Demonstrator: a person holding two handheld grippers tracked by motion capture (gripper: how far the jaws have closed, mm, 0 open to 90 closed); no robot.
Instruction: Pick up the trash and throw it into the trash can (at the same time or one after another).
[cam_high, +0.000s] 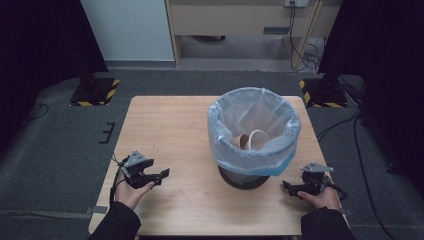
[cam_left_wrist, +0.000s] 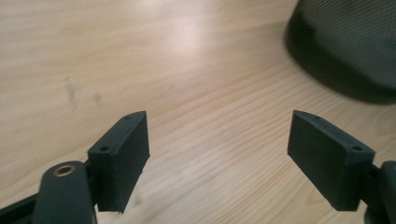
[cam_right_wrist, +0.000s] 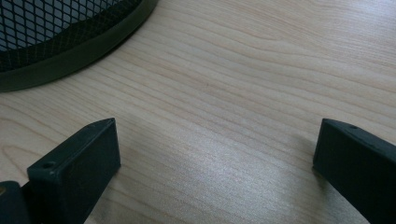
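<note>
Left tool (cam_high: 161, 178): lay low over the desk (cam_high: 170, 130) near its front left corner, held in the person's left hand (cam_high: 131, 192), whose forearm came in from the bottom edge; it pointed right, toward the bin (cam_high: 254, 131).
Left tool state: released; in the left gripper view (cam_left_wrist: 218, 154) the jaws stood wide apart with bare wood between them and nothing held.
Right tool (cam_high: 289, 187): lay low at the front right of the desk, held in the right hand (cam_high: 325, 197); it pointed left, toward the bin's foot.
Right tool state: released; in the right gripper view (cam_right_wrist: 217, 163) the jaws stood wide apart over bare desk.
Bin: stood upright on the desk, right of centre, between the two tools and a little farther back; its long axis ran vertically and its mouth faced up.
Liner (cam_high: 260, 159): a pale blue bag was folded over the rim and hung down the outside wall.
Bin contents: a brown paper cup (cam_high: 244, 141) lay tipped on its side at the bottom, beside a white ring-like thing (cam_high: 257, 135) too small to make out.
Bin base: dark mesh wall and solid band (cam_right_wrist: 70, 56) rested on the wood, near each tool, touching neither.
</note>
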